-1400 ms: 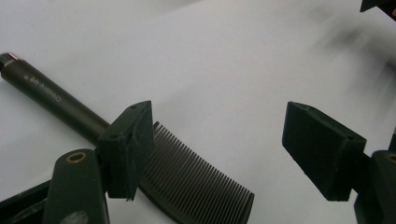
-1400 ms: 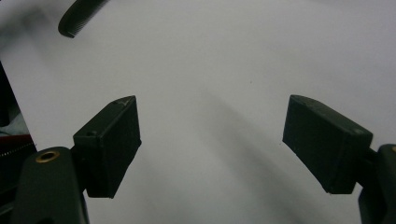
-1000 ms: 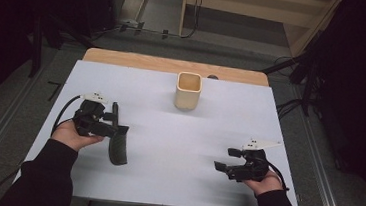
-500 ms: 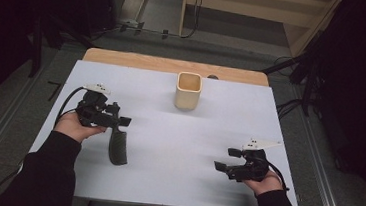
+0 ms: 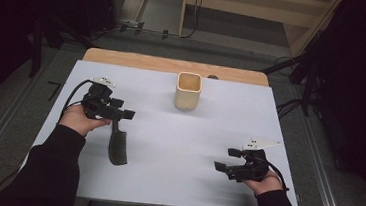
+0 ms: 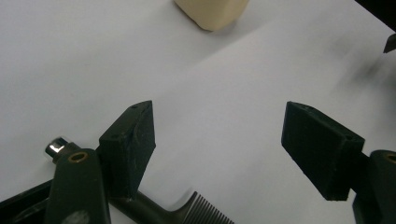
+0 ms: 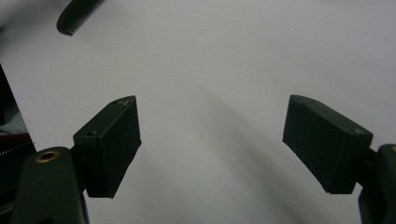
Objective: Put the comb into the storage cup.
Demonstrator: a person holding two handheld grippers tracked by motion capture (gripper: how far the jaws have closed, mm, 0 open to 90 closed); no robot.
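Your left gripper [image 5: 120, 111] has moved up off the dark comb [image 5: 118, 146] and toward the far edge of the white table [image 5: 174, 182] since a second ago; then it sat right over the comb, now it hangs at the comb's handle end, jaws spread wide and holding nothing. The comb itself has not shifted: it lies flat near the left edge, lengthwise toward you. I read that as a fresh line-up for a grasp, not a lift.

Your right gripper [image 5: 223, 168] has stayed put near the right front corner, jaws apart and empty.

The high view gives you the layout, with the beige cup [image 5: 188, 91] near the far edge. The left gripper view adds the comb's teeth [image 6: 212, 215] and handle passing just under the left-hand jaw, untouched. The right gripper view catches the comb's tip [image 7: 77, 16] well off.
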